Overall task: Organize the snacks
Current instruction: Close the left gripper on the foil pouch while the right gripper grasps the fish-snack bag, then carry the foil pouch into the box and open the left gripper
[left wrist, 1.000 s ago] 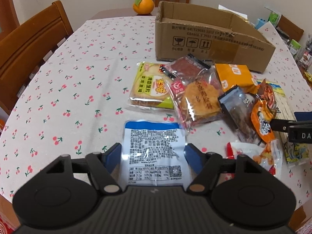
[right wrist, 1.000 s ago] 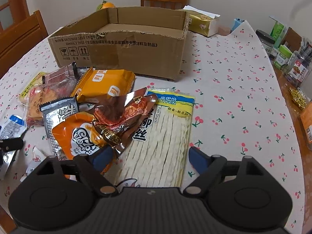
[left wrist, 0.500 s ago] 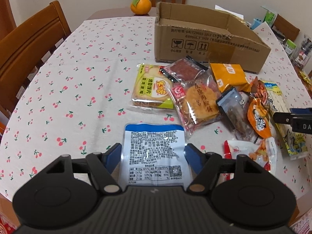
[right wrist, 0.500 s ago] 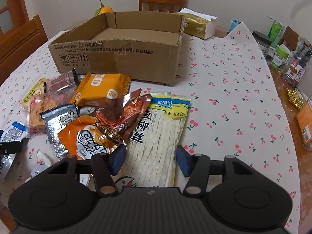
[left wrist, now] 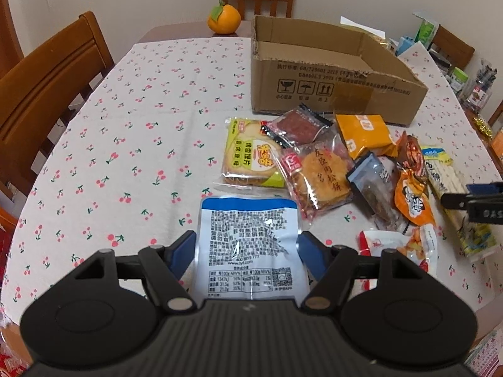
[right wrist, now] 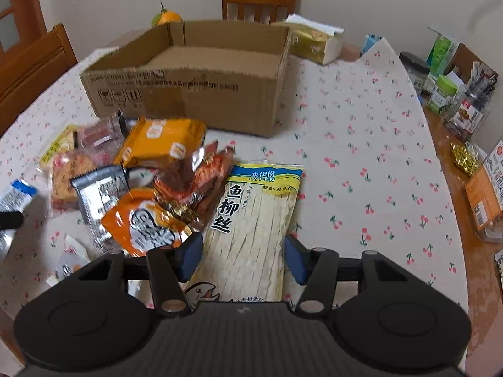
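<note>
My left gripper (left wrist: 246, 253) is shut on a white and blue snack pouch (left wrist: 248, 245), held above the table. My right gripper (right wrist: 239, 259) is shut on the yellow fish-strip packet (right wrist: 254, 223), lifted at its near end. An open cardboard box (right wrist: 188, 94) stands at the back of the table; it also shows in the left wrist view (left wrist: 333, 91). A pile of snack packets (left wrist: 314, 163) lies in front of the box: a green-yellow toast pack, a round cake pack, orange bags and a silver pouch (right wrist: 97, 194). The right gripper's tip shows at the left view's right edge (left wrist: 471, 196).
The table has a cherry-print cloth (left wrist: 141, 132). An orange (left wrist: 223, 22) sits at the far end. Wooden chairs (left wrist: 47, 94) stand at the left and back. A tissue box (right wrist: 314, 42) sits behind the box. Jars and boxes (right wrist: 456, 100) crowd the right edge.
My right gripper's jaws have closed from wide open onto the fish-strip packet and risen. My left gripper has kept hold of the pouch and lifted slightly.
</note>
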